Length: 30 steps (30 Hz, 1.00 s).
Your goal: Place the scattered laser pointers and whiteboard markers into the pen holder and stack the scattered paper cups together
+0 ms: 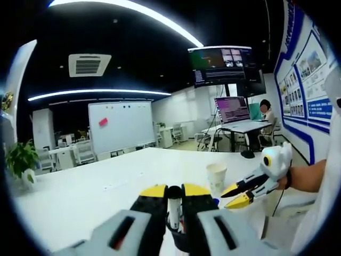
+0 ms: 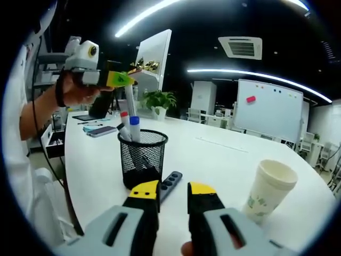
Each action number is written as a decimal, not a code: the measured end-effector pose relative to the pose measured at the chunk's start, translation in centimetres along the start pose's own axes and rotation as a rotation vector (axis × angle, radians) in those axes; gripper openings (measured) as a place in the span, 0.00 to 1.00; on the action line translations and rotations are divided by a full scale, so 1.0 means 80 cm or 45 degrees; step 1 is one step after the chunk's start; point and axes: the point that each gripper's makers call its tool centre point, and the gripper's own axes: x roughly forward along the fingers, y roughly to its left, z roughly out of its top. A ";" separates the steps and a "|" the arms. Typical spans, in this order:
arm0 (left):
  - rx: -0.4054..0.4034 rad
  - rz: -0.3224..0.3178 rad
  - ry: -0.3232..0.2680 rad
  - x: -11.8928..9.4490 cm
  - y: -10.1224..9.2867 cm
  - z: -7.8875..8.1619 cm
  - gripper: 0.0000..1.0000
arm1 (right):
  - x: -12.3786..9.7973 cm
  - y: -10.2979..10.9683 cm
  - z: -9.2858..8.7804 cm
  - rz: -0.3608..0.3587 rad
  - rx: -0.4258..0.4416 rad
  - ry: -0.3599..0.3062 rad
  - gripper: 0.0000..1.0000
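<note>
My left gripper is shut on a white whiteboard marker that stands upright between its jaws. In the right gripper view that gripper holds the marker just above the black mesh pen holder, which has a red-capped and a blue-capped marker in it. A black laser pointer lies on the table against the holder's base. A paper cup stands upright to the right. My right gripper is open with nothing between its jaws, low over the table near the holder.
The white table is long. A phone and a laptop lie at its far left end, near a potted plant. A whiteboard stands behind. A person sits at a far desk.
</note>
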 end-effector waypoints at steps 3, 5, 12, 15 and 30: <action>0.000 0.000 0.006 0.000 0.000 -0.002 0.11 | 0.000 0.000 0.000 0.000 -0.003 0.003 0.20; -0.002 0.002 0.013 0.001 0.000 -0.004 0.11 | 0.000 -0.001 0.001 -0.001 -0.003 0.001 0.20; -0.015 0.009 0.034 0.003 0.002 -0.013 0.11 | 0.000 -0.001 0.002 0.001 -0.008 0.003 0.20; -0.017 0.008 0.045 0.003 0.002 -0.016 0.11 | -0.001 -0.001 0.003 0.000 -0.009 0.000 0.20; -0.020 0.006 0.090 0.003 0.003 -0.031 0.11 | 0.002 0.001 -0.001 0.005 -0.003 0.006 0.20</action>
